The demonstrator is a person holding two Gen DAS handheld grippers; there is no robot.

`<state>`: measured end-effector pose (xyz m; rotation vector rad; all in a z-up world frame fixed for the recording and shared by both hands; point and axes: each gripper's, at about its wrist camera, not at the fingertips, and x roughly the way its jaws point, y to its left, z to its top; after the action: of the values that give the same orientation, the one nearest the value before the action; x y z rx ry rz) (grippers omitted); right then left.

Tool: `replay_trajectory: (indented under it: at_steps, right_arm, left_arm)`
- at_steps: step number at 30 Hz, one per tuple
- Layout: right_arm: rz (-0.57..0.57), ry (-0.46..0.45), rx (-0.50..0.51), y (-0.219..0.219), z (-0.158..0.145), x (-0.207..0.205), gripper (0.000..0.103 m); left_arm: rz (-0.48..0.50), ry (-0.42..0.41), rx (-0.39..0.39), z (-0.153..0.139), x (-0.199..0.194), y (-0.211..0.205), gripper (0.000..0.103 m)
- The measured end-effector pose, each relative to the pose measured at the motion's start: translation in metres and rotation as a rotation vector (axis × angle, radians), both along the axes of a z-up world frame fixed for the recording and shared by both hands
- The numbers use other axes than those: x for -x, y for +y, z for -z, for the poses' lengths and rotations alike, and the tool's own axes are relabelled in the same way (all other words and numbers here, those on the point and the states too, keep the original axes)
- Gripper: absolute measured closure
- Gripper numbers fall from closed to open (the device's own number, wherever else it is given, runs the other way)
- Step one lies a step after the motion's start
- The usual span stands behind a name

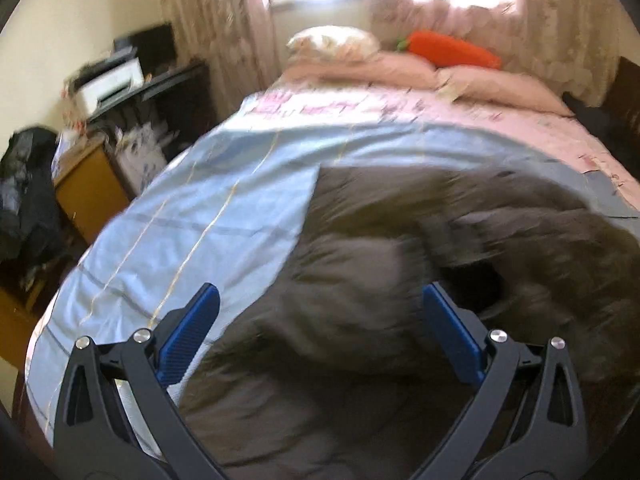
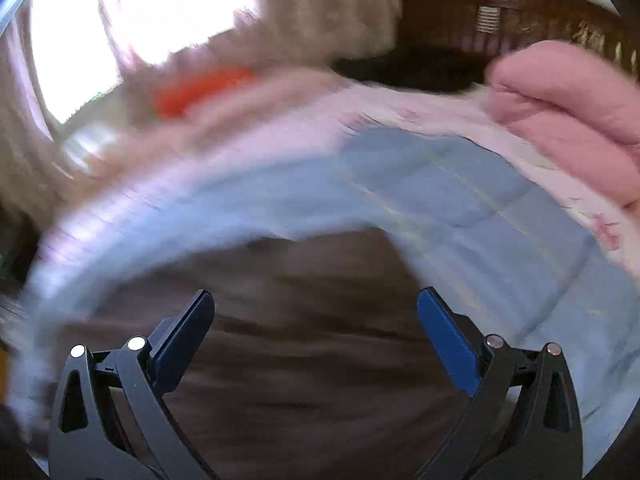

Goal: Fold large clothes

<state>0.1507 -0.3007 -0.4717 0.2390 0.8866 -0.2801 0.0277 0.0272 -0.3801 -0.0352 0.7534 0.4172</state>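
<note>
**Both tongs spread over the dark garment, nothing gripped**

L to R: at the far left of the left wrist view, a cluttered wooden desk w/ a white printer stands beside the bed. The bed carries a light-blue checked sheet over pink bedding, pillows and an orange carrot-shaped plush at the window end. The large dark grey-brown fabric garment lies rumpled on the blue sheet, filling the centre and right of that view. The left tongs hang above it, blue pads wide apart, holding nothing. The right tongs are likewise spread and empty over the same garment; a pink folded quilt sits at the far right.

Risks, as I judge them: both views are smeared, so aim is poor; a grab now could miss the hem or pinch several layers at once. The cloth is bunched, so edges are hard to find. Closing too deep may catch the blue sheet along w/ the garment and drag it.
</note>
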Motion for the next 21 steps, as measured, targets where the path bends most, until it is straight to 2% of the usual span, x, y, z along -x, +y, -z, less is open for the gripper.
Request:
replay_trajectory:
  at_steps: [1,2,4,6,8,10,11,13,14,15,18,21]
  right_arm:
    - [0.011,0.006,-0.080,-0.009,0.023,0.002,0.001]
    - [0.046,-0.039,-0.135,-0.015,0.033,0.010,0.001]
    - [0.049,-0.066,-0.141,-0.014,0.034,0.015,0.001]
    - [0.043,-0.060,-0.143,-0.012,0.032,0.014,0.001]
    - [0.051,-0.057,-0.187,-0.017,0.033,0.014,0.001]
    - [0.046,-0.051,-0.243,-0.027,0.032,0.013,0.001]
    - [0.050,-0.054,-0.292,-0.035,0.033,0.013,0.001]
    - [0.081,-0.049,-0.356,-0.048,0.036,0.006,0.001]
    - [0.100,-0.053,-0.382,-0.056,0.039,0.002,0.001]
    - [0.114,-0.059,-0.398,-0.063,0.040,-0.001,0.001]
    - [0.129,-0.049,-0.475,-0.081,0.052,-0.009,0.001]
    - [0.052,-0.037,-0.370,-0.066,0.048,-0.013,0.001]
  left_arm:
    - [0.019,-0.019,-0.004,-0.006,-0.001,-0.014,0.002]
    - [0.057,-0.056,-0.004,-0.017,-0.001,-0.036,0.002]
    - [0.142,-0.123,0.055,-0.035,-0.005,-0.074,0.002]
    - [0.206,-0.202,0.183,-0.053,-0.018,-0.113,0.002]
    - [0.290,-0.256,0.283,-0.056,-0.035,-0.148,0.002]
    - [0.362,-0.243,0.361,-0.039,-0.067,-0.186,0.002]
    - [0.359,-0.230,0.384,-0.026,-0.079,-0.193,0.002]
    - [0.315,-0.172,0.441,0.008,-0.104,-0.195,0.002]
    - [0.286,-0.131,0.496,0.031,-0.117,-0.188,0.002]
    - [0.264,-0.099,0.519,0.051,-0.125,-0.180,0.002]
    - [0.271,-0.073,0.343,0.070,-0.128,-0.169,0.005]
    - [0.326,-0.080,0.263,0.074,-0.120,-0.157,0.007]
